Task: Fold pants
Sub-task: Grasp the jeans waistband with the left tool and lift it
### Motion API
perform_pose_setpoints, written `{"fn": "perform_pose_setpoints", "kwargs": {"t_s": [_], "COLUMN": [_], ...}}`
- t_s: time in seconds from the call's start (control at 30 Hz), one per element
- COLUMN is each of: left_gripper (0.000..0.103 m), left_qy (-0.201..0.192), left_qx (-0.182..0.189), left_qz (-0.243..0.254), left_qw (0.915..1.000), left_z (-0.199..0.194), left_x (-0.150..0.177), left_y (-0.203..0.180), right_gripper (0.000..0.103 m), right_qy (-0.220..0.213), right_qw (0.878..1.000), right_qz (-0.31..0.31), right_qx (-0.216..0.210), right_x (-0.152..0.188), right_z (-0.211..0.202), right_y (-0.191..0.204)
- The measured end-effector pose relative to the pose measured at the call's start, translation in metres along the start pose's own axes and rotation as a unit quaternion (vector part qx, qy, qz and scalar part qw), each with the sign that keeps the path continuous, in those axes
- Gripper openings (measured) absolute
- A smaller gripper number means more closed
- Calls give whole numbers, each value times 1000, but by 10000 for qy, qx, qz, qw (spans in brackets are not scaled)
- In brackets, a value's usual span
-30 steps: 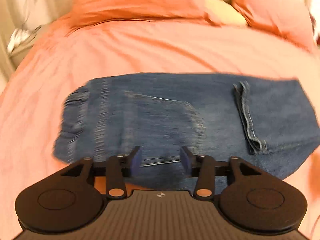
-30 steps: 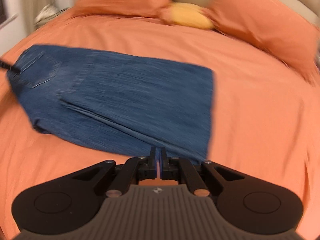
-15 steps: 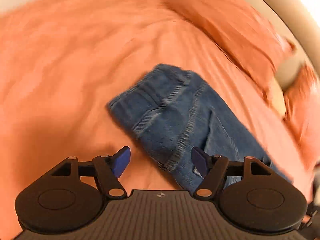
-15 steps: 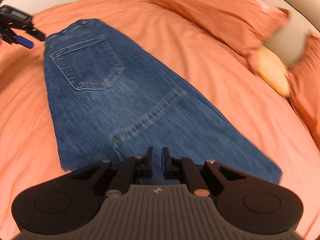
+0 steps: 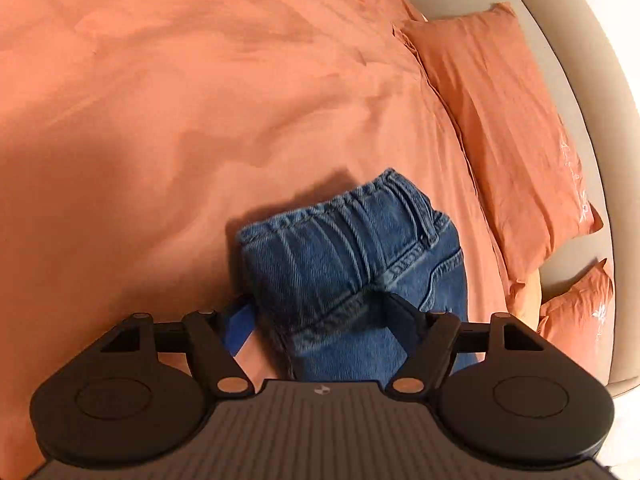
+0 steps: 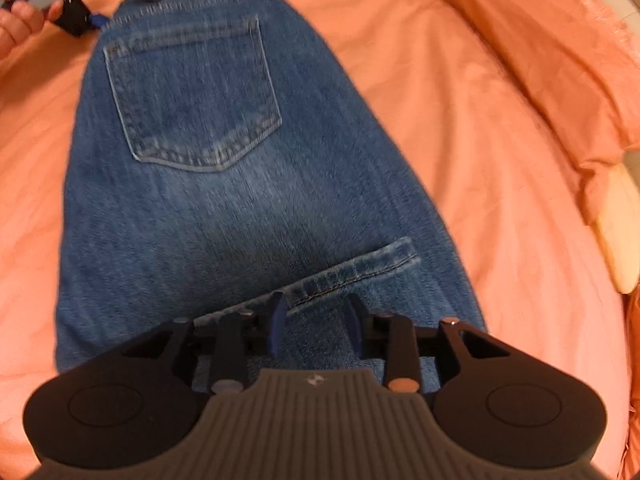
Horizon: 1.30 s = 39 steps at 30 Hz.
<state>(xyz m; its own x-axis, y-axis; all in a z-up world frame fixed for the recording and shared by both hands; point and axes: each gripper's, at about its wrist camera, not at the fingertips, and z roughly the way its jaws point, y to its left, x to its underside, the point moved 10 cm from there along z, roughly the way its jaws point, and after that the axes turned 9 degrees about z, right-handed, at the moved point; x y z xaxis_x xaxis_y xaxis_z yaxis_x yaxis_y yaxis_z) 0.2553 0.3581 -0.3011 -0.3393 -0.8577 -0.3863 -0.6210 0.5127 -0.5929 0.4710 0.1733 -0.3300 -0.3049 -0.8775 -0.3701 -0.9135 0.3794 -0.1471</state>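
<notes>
Directly under the right gripper [image 6: 316,320], whose jaws are opening with nothing pinched, lies the hem of the folded blue denim pants [image 6: 224,208], laid over the thigh so the next fold halves them; ahead, the left gripper [image 5: 320,316] spreads wide, straddling the waistband on the orange bedsheet [image 5: 180,100]

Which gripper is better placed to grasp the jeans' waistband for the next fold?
Left. The left gripper has its open jaws straddling the waistband; the right gripper, jaws opening, hovers over the hem at the opposite end.
</notes>
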Motion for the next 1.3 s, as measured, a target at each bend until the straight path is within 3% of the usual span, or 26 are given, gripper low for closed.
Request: {"fn": "perform_pose_setpoints", "kwargs": {"t_s": [0.1, 0.17, 0.23, 0.33, 0.5, 0.63, 0.77, 0.87, 0.9, 1.0, 1.03, 1.07, 1.1, 1.17, 1.23, 1.27, 1.3], "left_gripper": [77, 68, 46, 33, 26, 25, 25, 24, 24, 24, 23, 23, 22, 22, 21, 21, 21], "left_qy": [45, 45, 13, -15, -268, -523, -791, -988, -997, -1124, -1223, -1233, -1285, -1403, -1419, -1419, -1433], "left_qx": [120, 156, 212, 311, 342, 347, 494, 631, 635, 688, 708, 706, 715, 750, 703, 699, 656], "left_qz": [8, 142, 213, 318, 1041, 1711, 2332, 2859, 2888, 3330, 3616, 3634, 3780, 4221, 4547, 4577, 4718], "left_qw": [9999, 9998, 9995, 9990, 9936, 9832, 9679, 9511, 9501, 9337, 9216, 9207, 9141, 8925, 8764, 8749, 8675], "left_z": [3, 6, 7, 7, -17, -43, -77, -107, -108, -126, -138, -139, -144, -156, -156, -156, -156], "left_x": [-3, -9, -15, -19, -14, -12, -8, -1, 0, 12, 24, 24, 31, 58, 83, 88, 99], "left_y": [-5, -13, -17, -22, -41, -78, -133, -189, -192, -236, -265, -266, -281, -325, -358, -359, -371], "right_gripper": [14, 14, 13, 14, 13, 13, 13, 15, 22, 35, 35, 35, 35, 35, 35, 35, 35], "right_qy": [144, 147, 125, 101, 34, 41, 41, -109, -242, -465, -535, -601, -668, -831, -967, -1020, -1056], "right_qw": [9997, 9995, 9993, 9994, 9989, 9976, 9978, 9970, 9957, 9876, 9853, 9827, 9797, 9722, 9648, 9616, 9585], "right_qz": [-40, -182, -282, 36, 311, 542, 544, 691, 813, 1384, 1524, 1665, 1811, 2121, 2390, 2500, 2607], "right_qx": [-211, -226, -225, -318, -345, -432, -379, -338, -359, -570, -561, -543, -542, -543, -522, -498, -457], "right_x": [4, 5, 7, 8, 12, 16, 15, 10, 11, 26, 33, 42, 51, 75, 99, 110, 122], "right_z": [16, 19, 18, 18, 16, 15, 15, 9, 2, -23, -32, -40, -48, -64, -80, -87, -94], "right_y": [7, 12, 12, 7, 4, -1, -4, -9, -13, -27, -32, -38, -44, -54, -65, -67, -71]}}
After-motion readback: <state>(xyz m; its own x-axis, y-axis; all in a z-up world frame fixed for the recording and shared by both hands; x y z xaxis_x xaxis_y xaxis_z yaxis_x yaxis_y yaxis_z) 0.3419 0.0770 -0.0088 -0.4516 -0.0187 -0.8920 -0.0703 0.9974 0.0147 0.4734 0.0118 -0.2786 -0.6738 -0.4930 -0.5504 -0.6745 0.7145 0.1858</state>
